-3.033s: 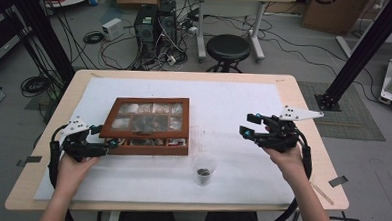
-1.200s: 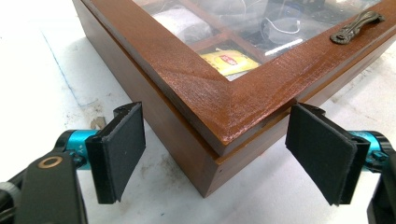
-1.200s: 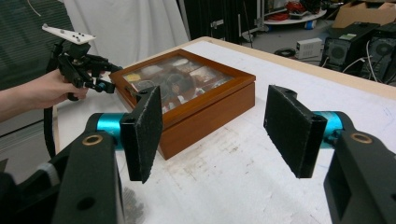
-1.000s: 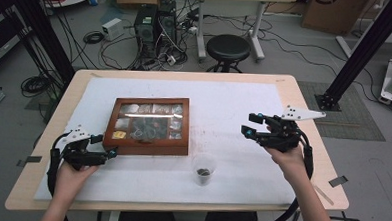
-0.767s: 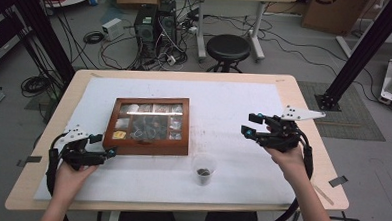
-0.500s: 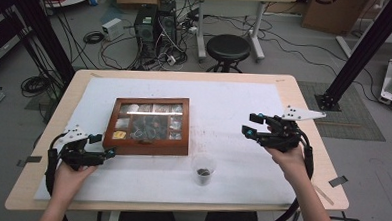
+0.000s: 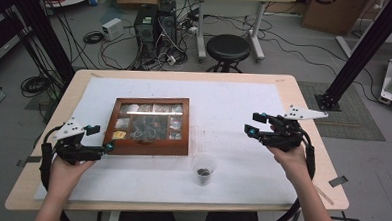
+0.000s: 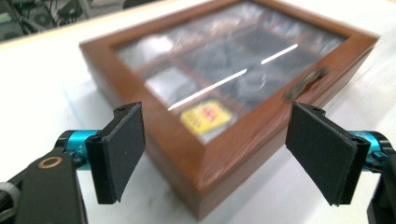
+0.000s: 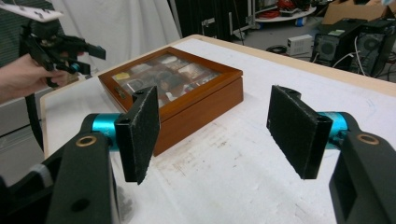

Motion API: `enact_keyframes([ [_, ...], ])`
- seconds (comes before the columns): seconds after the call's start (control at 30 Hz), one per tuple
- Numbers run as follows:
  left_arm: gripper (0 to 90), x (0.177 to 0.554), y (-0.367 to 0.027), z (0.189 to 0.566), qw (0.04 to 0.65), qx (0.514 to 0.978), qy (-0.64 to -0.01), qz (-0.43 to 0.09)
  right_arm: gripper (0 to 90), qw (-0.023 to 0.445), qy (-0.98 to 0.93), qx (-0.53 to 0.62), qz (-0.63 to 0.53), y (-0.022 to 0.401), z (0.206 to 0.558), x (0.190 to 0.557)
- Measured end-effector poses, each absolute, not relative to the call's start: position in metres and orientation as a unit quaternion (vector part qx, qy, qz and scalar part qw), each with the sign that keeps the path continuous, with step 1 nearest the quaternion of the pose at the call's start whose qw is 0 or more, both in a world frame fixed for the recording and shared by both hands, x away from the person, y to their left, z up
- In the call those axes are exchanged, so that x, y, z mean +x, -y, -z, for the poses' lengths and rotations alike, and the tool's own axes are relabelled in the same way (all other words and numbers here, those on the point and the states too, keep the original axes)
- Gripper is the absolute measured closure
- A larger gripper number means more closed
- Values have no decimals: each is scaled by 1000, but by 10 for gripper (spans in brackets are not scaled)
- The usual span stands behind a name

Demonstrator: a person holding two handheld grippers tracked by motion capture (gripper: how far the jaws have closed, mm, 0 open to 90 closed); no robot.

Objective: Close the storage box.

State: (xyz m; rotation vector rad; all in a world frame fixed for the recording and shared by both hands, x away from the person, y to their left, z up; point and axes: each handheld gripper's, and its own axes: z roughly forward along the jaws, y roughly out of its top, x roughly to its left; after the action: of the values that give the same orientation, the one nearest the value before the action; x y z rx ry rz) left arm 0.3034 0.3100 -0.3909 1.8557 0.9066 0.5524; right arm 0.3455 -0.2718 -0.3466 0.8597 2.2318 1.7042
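White paper covered the table (image 7: 244, 100); the box (image 7: 149, 125) lay closed at its left. Your left hand-held gripper (image 7: 108, 146) stood wide at the box's corner, your right (image 7: 250, 124) wide and empty. Risk: a careless closing could shove the box into the cup (image 7: 203, 170).

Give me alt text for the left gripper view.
The left gripper hangs open just before the near corner of a wooden box with a glass lid, its jaws apart and touching nothing. A brass latch sits on one side, and a yellow packet shows through the glass.
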Motion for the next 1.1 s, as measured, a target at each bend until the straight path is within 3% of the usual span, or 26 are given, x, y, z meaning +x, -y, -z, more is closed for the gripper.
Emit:
enact_keyframes([
  [0.43, 200, 325, -261, 354, 525, 759, -326, -204, 318, 125, -757, 307, -564, 284, 347, 342],
  [1.1, 200, 350, -202, 333, 560, 760, -270, -192, 258, 163, -754, 326, -546, 292, 344, 343],
])
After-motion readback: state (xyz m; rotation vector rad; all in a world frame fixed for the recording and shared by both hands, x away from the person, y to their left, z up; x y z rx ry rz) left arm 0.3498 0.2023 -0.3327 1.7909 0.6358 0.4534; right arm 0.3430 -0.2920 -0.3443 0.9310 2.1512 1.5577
